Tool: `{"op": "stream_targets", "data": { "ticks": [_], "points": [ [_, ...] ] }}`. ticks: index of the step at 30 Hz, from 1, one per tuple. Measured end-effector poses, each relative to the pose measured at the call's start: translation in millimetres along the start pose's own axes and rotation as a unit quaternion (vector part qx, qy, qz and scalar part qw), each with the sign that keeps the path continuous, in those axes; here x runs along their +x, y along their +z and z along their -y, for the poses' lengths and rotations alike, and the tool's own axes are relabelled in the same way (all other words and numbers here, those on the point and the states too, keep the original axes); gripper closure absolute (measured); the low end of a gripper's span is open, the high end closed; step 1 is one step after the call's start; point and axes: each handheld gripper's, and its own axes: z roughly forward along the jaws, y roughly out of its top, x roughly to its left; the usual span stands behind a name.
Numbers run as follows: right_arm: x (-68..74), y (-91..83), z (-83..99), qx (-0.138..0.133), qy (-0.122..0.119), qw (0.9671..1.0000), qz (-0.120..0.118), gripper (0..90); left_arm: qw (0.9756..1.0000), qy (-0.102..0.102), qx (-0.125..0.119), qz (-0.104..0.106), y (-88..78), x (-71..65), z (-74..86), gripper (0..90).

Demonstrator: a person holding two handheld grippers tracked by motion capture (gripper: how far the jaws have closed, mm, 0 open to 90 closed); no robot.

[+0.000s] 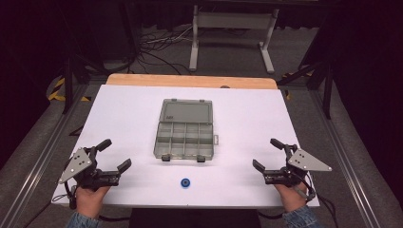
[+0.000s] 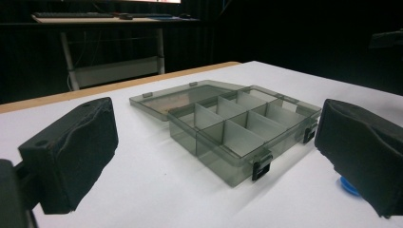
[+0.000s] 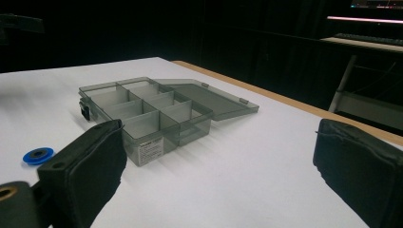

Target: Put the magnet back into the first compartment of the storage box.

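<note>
We hover both grippers, left gripper (image 1: pixel 113 154) and right gripper (image 1: pixel 266 153), spread and empty, next reaching for the blue disc (image 1: pixel 185 182) before the open organizer box (image 1: pixel 184 128) on the bench (image 1: pixel 128 109)

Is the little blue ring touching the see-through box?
Apart. In the high view, bare white table lies between the blue ring and the clear compartment box; the ring sits nearer the person, in front of the box's latches.

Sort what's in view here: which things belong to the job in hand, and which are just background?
Job in hand:
- smoky grey clear plastic compartment box, lid open flat
- small round blue disc in front of it
- left tool and right tool, both open, holding nothing

Background:
- white table top
- white metal stand on the floor behind
</note>
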Motion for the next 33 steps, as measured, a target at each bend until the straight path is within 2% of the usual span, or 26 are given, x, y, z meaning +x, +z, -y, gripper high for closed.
{"op": "stream_targets", "data": {
  "ticks": [3, 11, 19, 24, 33],
  "points": [
    [-0.5, 0.5, 0.2, 0.0, 0.002, 1.0, 0.0, 4.3, 0.9999, 0.007, 0.005, 0.008, 5.0, -3.2, -6.8, 1.5],
    [-0.4, 0.9, 0.4, 0.003, 0.001, 1.0, 0.0, 4.3, 0.9992, 0.024, 0.0, 0.032, 17.5, -17.1, -23.5, 1.7],
    [-0.7, 0.8, 0.7, 0.004, 0.002, 1.0, -0.002, 4.3, 0.9981, 0.024, -0.004, 0.057, 27.1, -27.3, -32.5, 1.7],
    [-0.9, 0.6, 0.8, 0.003, 0.002, 1.0, -0.002, 4.3, 0.9975, 0.027, -0.006, 0.066, 33.8, -32.3, -36.9, 1.7],
    [-1.3, 0.0, 0.6, 0.002, 0.002, 1.0, -0.002, 4.2, 0.9951, 0.03, -0.005, 0.094, 49.9, -44.7, -42.8, 1.7]
  ]
}}
